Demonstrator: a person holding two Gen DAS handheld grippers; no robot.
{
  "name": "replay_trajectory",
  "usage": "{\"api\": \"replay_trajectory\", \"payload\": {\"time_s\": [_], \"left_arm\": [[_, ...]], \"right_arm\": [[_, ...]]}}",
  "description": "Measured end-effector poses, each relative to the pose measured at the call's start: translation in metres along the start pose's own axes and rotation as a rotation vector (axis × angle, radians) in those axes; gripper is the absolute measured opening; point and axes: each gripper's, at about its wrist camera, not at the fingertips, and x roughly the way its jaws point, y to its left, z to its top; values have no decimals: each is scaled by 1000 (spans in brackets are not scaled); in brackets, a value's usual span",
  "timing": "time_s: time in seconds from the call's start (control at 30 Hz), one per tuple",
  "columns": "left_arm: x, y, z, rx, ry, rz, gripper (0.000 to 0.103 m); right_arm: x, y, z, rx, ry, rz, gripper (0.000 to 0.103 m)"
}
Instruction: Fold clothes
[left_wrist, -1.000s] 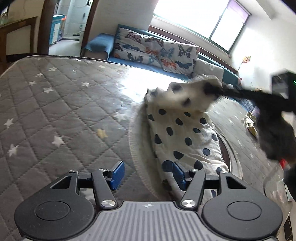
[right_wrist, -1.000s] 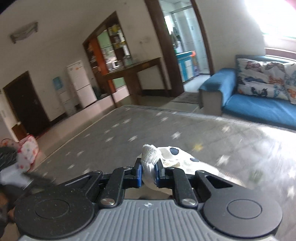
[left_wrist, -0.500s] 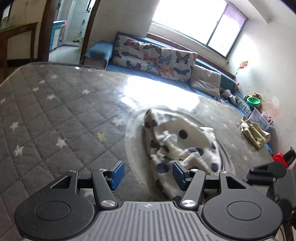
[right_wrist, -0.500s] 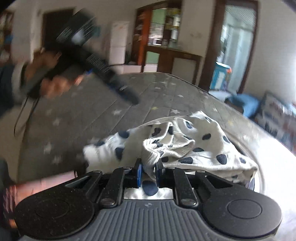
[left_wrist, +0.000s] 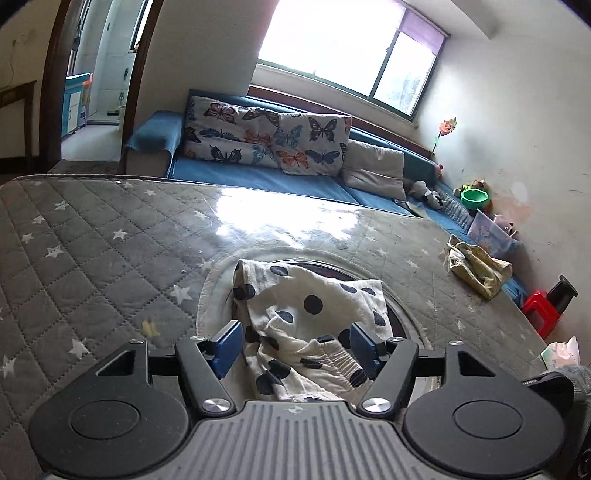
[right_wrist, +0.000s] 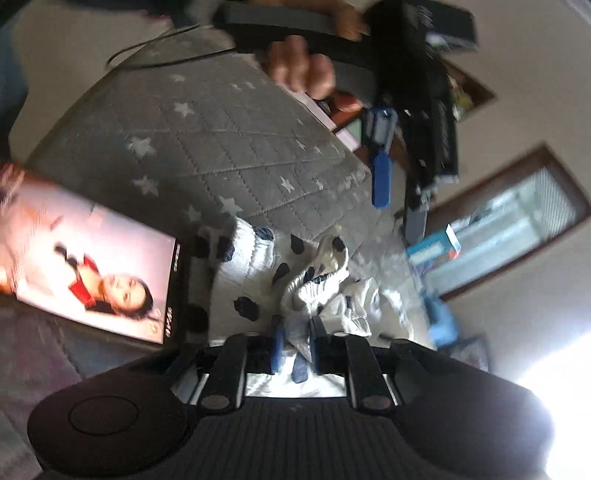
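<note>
Two grippers: left gripper (left_wrist: 296, 345) wide above spotted garment (left_wrist: 310, 314), right gripper (right_wrist: 295, 341) clamped on its fabric.

I can read no text clearly; the monitor (right_wrist: 92, 273) left of my right jaws carries a logo too blurred to make out.

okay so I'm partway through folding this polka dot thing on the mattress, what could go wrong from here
The right gripper pinches only a bunched fold of the polka dot garment, so it may slip out or drag the whole heap. The left gripper is open over crumpled cloth and could close on several layers. The screen lies right beside the garment on the mattress and could get knocked.
</note>
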Motion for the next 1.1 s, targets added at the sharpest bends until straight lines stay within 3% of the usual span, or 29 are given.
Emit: {"api": "replay_trajectory", "payload": {"time_s": [0.1, 0.2, 0.3, 0.4, 0.7, 0.8, 0.87, 1.0, 1.1], "left_arm": [[1, 0, -1, 4, 3, -3, 68], [2, 0, -3, 7, 5, -6, 68], [3, 0, -8, 10, 18, -13, 68], [4, -2, -14, 13, 32, -21, 68], [8, 2, -29, 16, 78, -26, 67], [5, 4, -32, 20, 79, -28, 68], [1, 8, -32, 13, 72, -22, 68], [-7, 17, -31, -11, 53, -7, 68], [-14, 20, -29, -22, 35, -6, 68]], "right_arm": [[-10, -16, -1, 151, -26, 74, 25], [-16, -37, -2, 337, -29, 145, 25], [-13, -63, -9, 544, -6, 154, 25], [1, -95, -19, 742, 9, 188, 30], [68, -143, -47, 1073, 141, 316, 31], [73, -137, -44, 1028, 149, 301, 27], [67, -130, -33, 926, 130, 248, 14], [48, -102, 1, 567, 72, 127, 8], [38, -74, 17, 330, 55, 87, 8]]}}
